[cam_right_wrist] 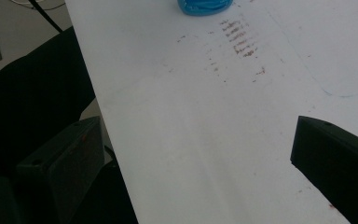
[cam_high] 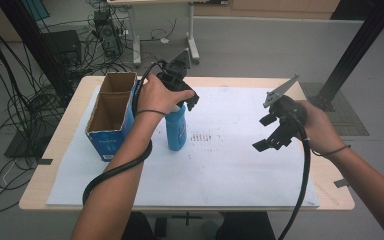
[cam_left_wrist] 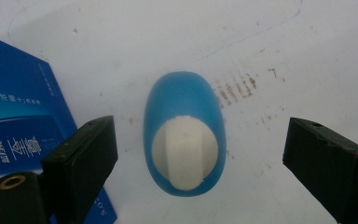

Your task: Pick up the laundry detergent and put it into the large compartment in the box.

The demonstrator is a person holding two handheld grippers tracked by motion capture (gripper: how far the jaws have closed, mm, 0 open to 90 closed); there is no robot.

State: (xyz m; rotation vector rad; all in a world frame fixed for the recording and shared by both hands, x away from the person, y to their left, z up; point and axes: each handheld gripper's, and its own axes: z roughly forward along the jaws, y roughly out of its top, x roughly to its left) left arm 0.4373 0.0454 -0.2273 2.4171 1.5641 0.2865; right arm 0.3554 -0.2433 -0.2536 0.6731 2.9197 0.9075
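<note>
A blue bottle [cam_high: 176,131] with a white cap stands upright on the white sheet, just right of a blue carton [cam_high: 111,117]. My left gripper [cam_high: 189,102] hangs directly over the bottle's top, pointing down. In the left gripper view the bottle [cam_left_wrist: 184,132] sits between the two wide-apart jaws, and neither pad touches it. My right gripper [cam_high: 269,133] hovers open above the sheet at the right, with nothing between its fingers. The bottle's base [cam_right_wrist: 204,6] shows at the top edge of the right gripper view.
The open-topped carton has two compartments with brown cardboard inside. A white paper sheet [cam_high: 220,165] with brownish smudges covers most of the wooden table [cam_high: 65,125]. Cables, a desk base and a black post stand on the floor beyond.
</note>
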